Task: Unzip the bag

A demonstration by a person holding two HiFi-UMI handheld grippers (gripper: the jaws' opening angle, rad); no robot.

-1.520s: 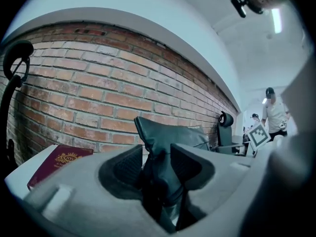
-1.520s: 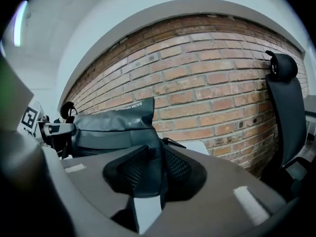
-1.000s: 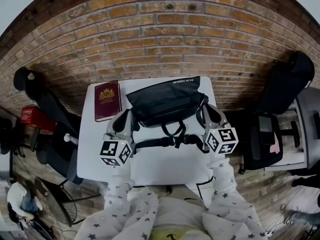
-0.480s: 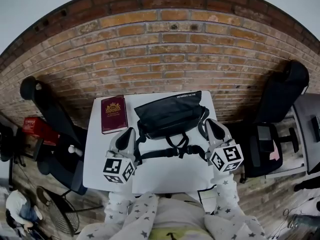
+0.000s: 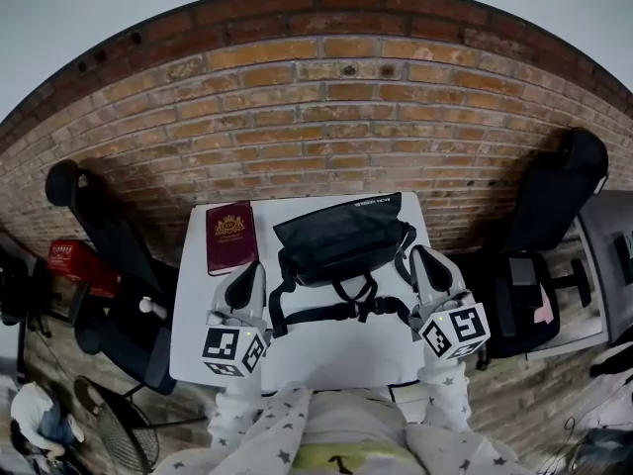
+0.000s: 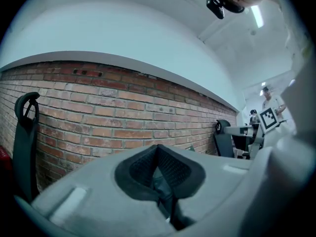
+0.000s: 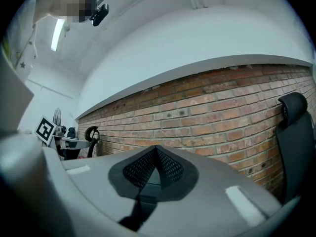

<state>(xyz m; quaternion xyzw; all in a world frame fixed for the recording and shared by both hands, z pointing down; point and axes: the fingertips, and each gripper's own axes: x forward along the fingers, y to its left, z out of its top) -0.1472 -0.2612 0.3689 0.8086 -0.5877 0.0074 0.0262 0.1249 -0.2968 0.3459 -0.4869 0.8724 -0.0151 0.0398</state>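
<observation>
A black bag [image 5: 341, 237] lies at the back of a white table [image 5: 326, 349] in the head view, its strap [image 5: 331, 313] trailing toward me. My left gripper [image 5: 244, 283] hovers at the bag's left front corner, raised above the table and shut on nothing. My right gripper [image 5: 427, 267] hangs at the bag's right end, also shut and empty. In both gripper views the jaws meet, left [image 6: 158, 152] and right [image 7: 157, 152], tilted up at the brick wall; the bag is hidden there.
A dark red book [image 5: 230, 236] lies left of the bag. Black office chairs [image 5: 99, 236] [image 5: 554, 206] stand at either side of the table, and a brick wall [image 5: 316, 117] runs behind it. Another desk [image 5: 613, 255] stands at the far right.
Both grippers have drawn back toward me and away from the bag, and the head view has tilted up, showing more wall. The bag and book have not shifted on the table.
</observation>
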